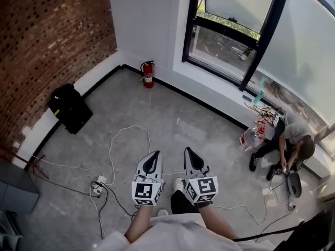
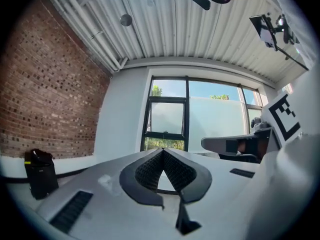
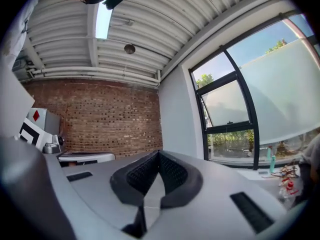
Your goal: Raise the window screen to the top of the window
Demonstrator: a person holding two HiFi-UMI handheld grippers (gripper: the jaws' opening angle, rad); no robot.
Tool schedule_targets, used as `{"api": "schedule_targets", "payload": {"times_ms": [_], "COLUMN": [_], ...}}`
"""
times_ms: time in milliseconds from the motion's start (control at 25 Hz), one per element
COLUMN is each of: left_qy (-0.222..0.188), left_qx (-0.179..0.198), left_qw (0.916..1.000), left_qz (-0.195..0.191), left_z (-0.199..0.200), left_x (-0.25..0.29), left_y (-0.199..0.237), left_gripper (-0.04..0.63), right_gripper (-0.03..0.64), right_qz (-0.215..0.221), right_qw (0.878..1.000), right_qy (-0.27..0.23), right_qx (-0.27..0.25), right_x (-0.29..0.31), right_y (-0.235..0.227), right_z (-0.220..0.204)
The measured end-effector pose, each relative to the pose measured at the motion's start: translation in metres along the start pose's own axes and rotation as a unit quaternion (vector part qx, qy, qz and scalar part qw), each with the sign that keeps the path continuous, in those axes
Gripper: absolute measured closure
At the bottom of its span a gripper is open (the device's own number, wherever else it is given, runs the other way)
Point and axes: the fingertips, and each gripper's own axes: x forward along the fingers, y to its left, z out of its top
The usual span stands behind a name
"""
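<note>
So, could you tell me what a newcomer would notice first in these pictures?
The left gripper and the right gripper catch the eye first, side by side low in the head view, both shut and empty. Beyond them a red fire extinguisher stands by the white wall, left of the black-framed window. A person sits on the floor at the right.

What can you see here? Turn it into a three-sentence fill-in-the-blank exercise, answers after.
The fire extinguisher near the window is coloured ____.
The wall behind the black bag is built of ____.
The left tool and the right tool are both empty, with jaws ____.
Missing words: red; brick; shut.
</note>
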Motion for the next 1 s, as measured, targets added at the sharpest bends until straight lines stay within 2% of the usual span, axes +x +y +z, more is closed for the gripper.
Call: {"api": "schedule_targets", "payload": {"times_ms": [120,280,400,720,1000], "left_qy": [-0.004,-0.031,-0.031,0.032,0.047], "left_qx": [0.028,0.037,0.044,0.033,0.017], "left_qw": [0.9996,0.9988,0.9983,0.9975,0.9920], "left_qz": [-0.003,-0.010,-0.020,-0.054,-0.116], "left_z": [0.015,0.047,0.047,0.000,-0.024], "left_x": [0.058,0.139,0.191,0.277,0.393], "left_y": [0.012,0.020,0.013,0.007,0.027], "left_gripper": [0.594,0.594,0.594,0.594,0.594], "right_gripper": [0.615,0.615,0.615,0.615,0.615], "right_qz": [0.004,0.008,0.003,-0.031,-0.072], "right_qw": [1.000,0.999,0.998,0.999,0.997], "right_qy": [-0.016,-0.045,-0.053,-0.005,0.015], "right_qx": [-0.008,-0.019,-0.022,0.020,0.009], "right_x": [0.050,0.108,0.137,0.195,0.270], "right_y": [-0.032,-0.082,-0.126,-0.211,-0.271], "right_z": [0.017,0.054,0.063,0.021,0.004]}}
